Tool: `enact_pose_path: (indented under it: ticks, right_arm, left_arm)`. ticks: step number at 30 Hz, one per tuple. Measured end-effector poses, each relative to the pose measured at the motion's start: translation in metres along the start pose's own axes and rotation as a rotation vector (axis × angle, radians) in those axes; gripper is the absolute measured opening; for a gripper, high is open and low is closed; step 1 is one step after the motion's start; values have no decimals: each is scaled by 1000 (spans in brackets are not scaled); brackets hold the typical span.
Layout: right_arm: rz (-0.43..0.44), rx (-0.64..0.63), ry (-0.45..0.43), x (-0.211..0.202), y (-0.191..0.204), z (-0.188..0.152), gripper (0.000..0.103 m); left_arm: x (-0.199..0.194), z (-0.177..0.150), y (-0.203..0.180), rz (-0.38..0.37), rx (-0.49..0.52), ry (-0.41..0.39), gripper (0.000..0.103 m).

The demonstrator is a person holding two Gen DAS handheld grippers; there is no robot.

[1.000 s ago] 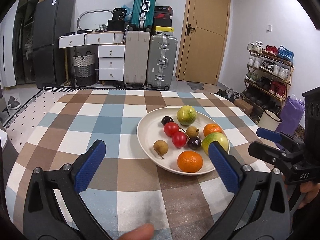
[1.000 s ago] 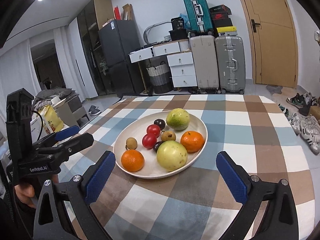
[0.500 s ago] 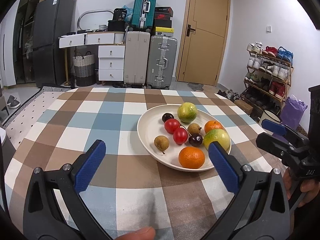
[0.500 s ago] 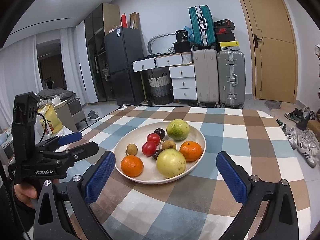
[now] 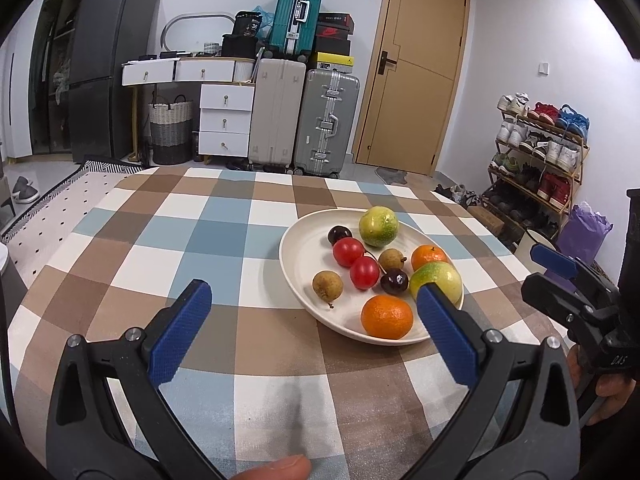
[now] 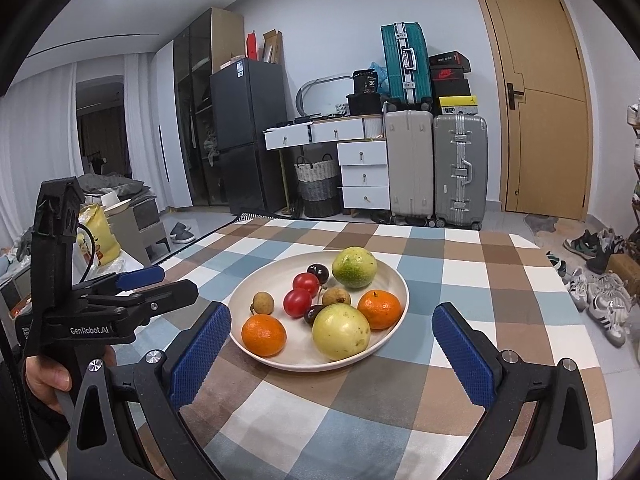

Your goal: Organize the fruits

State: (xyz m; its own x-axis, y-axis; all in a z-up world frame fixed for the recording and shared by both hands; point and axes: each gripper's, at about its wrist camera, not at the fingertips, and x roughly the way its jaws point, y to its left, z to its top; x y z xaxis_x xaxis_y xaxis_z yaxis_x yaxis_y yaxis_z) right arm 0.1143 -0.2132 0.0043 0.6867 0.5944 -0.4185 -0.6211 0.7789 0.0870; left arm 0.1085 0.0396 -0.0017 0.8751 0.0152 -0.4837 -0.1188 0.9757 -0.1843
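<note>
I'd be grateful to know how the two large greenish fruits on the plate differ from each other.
The near fruit is pale yellow-green; the far fruit is deeper green and mottled. The near one looks larger, though it is closer to the camera. The near one touches an orange; the far one sits by a dark cherry. Both are round and on the plate.

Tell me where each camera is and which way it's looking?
Left wrist: sits on the left gripper, looking forward over the table at the plate; its blue fingers, a fingertip and the right gripper show.
Right wrist: sits on the right gripper, facing the plate head-on; the left gripper and hand show.
Shared: the plate, checked tablecloth, suitcases and door.
</note>
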Motion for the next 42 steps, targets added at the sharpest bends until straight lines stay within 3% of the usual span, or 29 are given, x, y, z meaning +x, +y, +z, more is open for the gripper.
enact_pose_path:
  ticks: [42]
  right_arm:
    - [2, 5, 0, -1, -1, 1, 103]
  left_arm:
    - [-1, -1, -1, -2, 12, -6, 102]
